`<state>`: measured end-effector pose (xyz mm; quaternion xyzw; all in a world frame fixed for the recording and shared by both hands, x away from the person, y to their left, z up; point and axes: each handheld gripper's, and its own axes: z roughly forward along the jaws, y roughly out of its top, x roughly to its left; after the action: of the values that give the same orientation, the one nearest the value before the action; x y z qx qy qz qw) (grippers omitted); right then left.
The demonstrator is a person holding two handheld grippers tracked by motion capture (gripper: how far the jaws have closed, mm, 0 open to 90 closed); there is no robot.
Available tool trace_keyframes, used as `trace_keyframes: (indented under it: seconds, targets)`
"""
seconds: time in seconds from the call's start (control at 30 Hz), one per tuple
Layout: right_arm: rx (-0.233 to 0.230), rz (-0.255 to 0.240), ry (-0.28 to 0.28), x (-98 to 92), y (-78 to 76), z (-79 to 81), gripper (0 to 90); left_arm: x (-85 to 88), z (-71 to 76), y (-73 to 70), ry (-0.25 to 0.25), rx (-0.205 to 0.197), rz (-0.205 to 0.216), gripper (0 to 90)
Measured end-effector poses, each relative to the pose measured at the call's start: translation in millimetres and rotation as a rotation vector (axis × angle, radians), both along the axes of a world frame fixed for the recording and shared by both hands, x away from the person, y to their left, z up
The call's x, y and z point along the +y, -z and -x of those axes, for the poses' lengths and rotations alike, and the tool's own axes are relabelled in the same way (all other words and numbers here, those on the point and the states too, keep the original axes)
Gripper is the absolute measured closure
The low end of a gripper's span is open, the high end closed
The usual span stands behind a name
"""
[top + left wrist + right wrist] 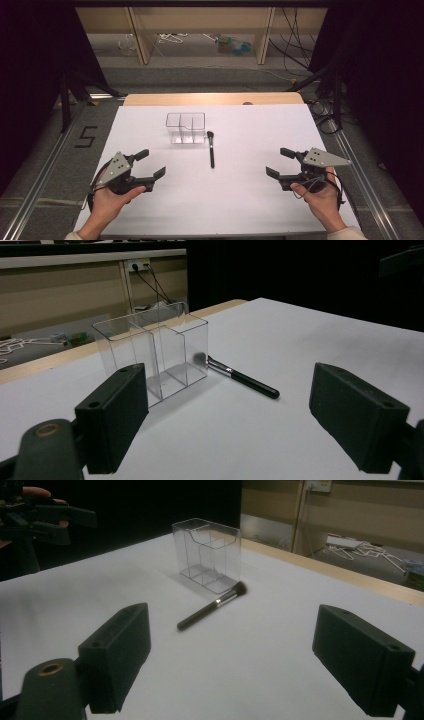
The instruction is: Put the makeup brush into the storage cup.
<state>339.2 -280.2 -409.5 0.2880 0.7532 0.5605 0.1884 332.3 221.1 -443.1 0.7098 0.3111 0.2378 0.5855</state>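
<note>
The brush [211,150] is laid ahead between both wide-open, empty grippers [150,164] [278,161], handle toward them, neither clearly nearer.

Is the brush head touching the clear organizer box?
Cannot tell. In the left gripper view the brush head sits right at the corner of the clear organizer box, blurred through the plastic; no plain gap or contact shows.
</note>
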Motion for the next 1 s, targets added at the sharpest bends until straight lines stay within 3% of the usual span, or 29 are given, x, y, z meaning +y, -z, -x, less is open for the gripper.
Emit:
trace_keyframes:
  seconds: [0.13,0.17,0.27,0.37,0.47,0.5,0.67,0.73,1.0]
  targets:
    - [0.003,-0.002,0.001,0.8,0.1,0.2,16.3,0.4,0.1,-0.1,0.0,-0.003,0.001,15.9]
    - [0.027,-0.008,-0.002,1.4,0.0,1.4,16.3,0.4,0.2,0.0,0.0,-0.002,0.001,15.9]
    - [0.02,-0.008,-0.001,1.7,0.0,1.3,16.3,0.7,0.2,-0.5,-0.002,-0.008,-0.002,15.9]
    - [0.004,0.007,0.002,1.4,0.3,-0.1,16.3,0.9,0.3,-0.4,-0.003,-0.008,-0.001,16.0]
    - [0.039,0.023,-0.007,1.4,-0.7,0.4,16.3,0.3,0.2,-0.1,-0.003,-0.003,0.002,16.2]
    - [0.024,0.025,-0.002,1.6,-0.2,-1.1,16.3,0.0,0.1,0.0,-0.002,-0.003,0.002,16.2]
    - [0.05,0.022,0.001,6.2,1.4,-5.2,16.3,-1.0,0.0,0.5,0.0,-0.002,0.002,16.6]
    - [0.036,0.041,0.011,6.6,1.0,-6.8,16.2,-1.3,0.1,0.4,0.001,0.001,-0.003,16.7]
    - [0.054,0.072,-0.034,25.1,0.7,-16.4,16.3,-4.2,-0.3,1.6,0.011,0.006,-0.019,17.0]
